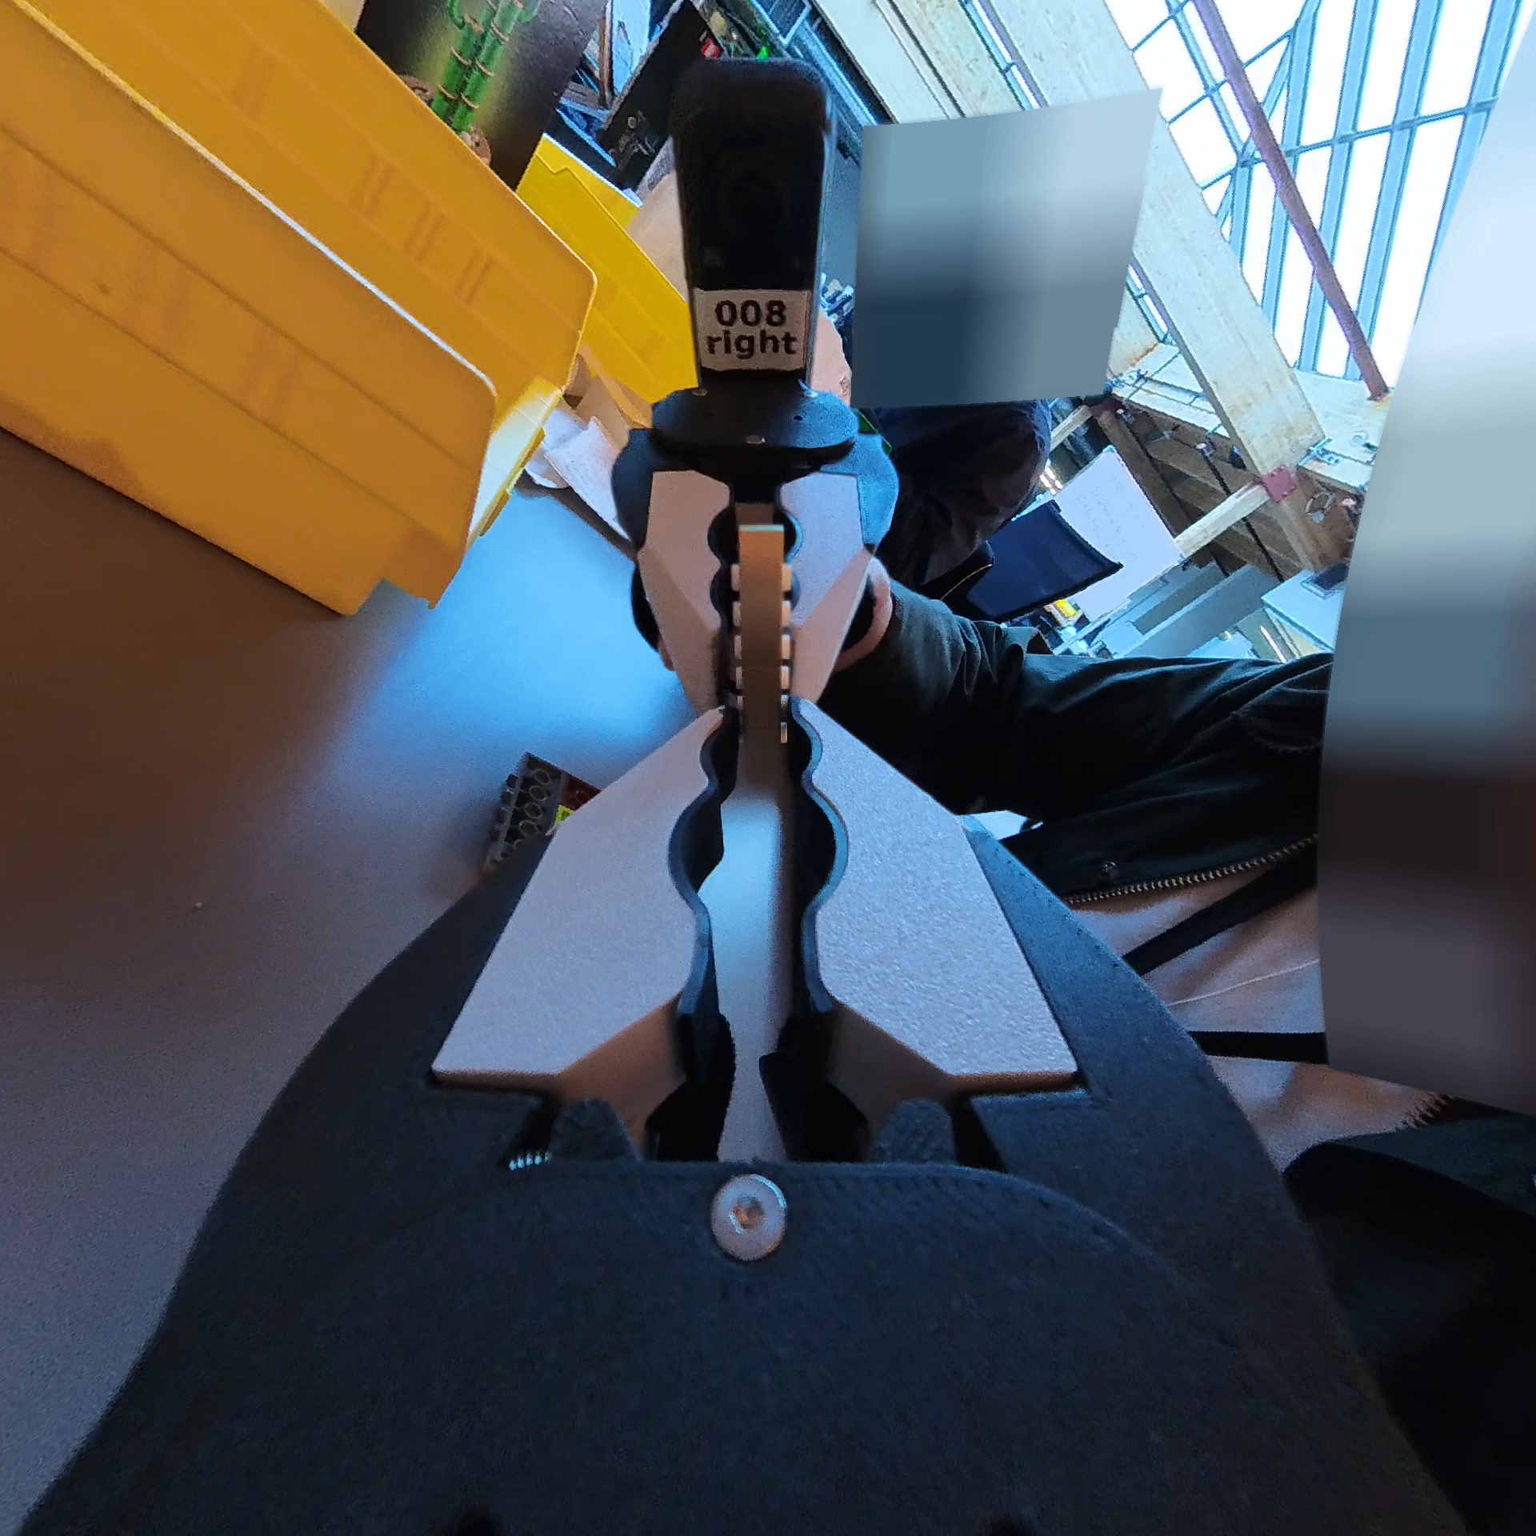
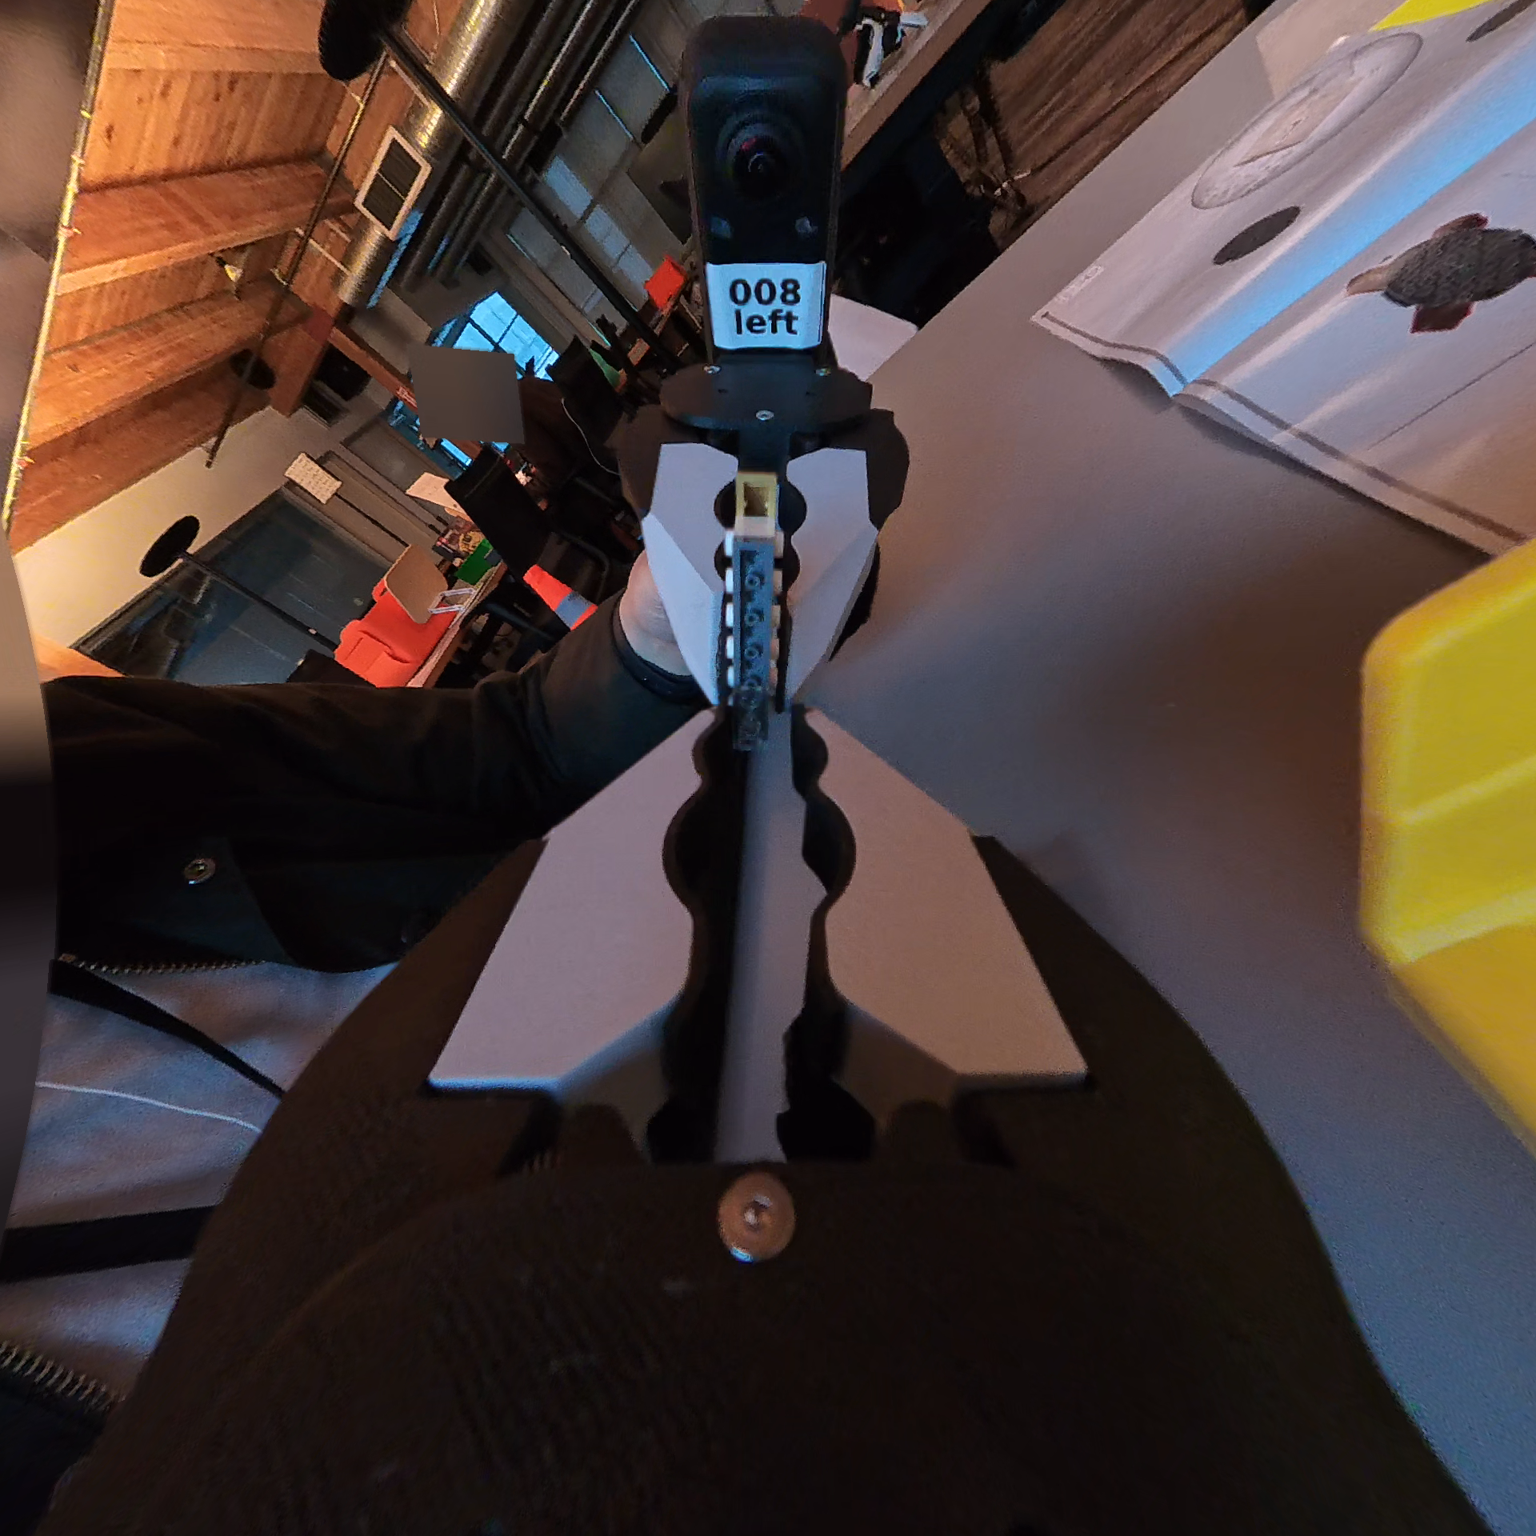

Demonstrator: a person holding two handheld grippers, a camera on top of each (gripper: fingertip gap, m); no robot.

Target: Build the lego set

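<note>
While the two handheld grippers meet tip to tip above a grey table, a long thin Lego assembly spans the gap between them, and every place below is given relative to it. Nearest in the left wrist view, the left gripper has its fingers drawn narrow, clamping the near end of the assembly. Seen from this side, the assembly shows a pale edge with a row of small studs. Directly beyond it, the right gripper faces back, also narrowed onto the piece, so both tools pinch the same strip from opposite ends, probably to steady it or press its parts together in mid-air. From the right wrist view the strip looks dark grey, with a small tan brick at its far end, deep between the left gripper's fingers. Left of the assembly, lower on the table, lie some loose grey and red Lego pieces. Farther left stand stacked yellow storage bins. Well beyond, an open instruction booklet lies flat on the table for reference.
</note>
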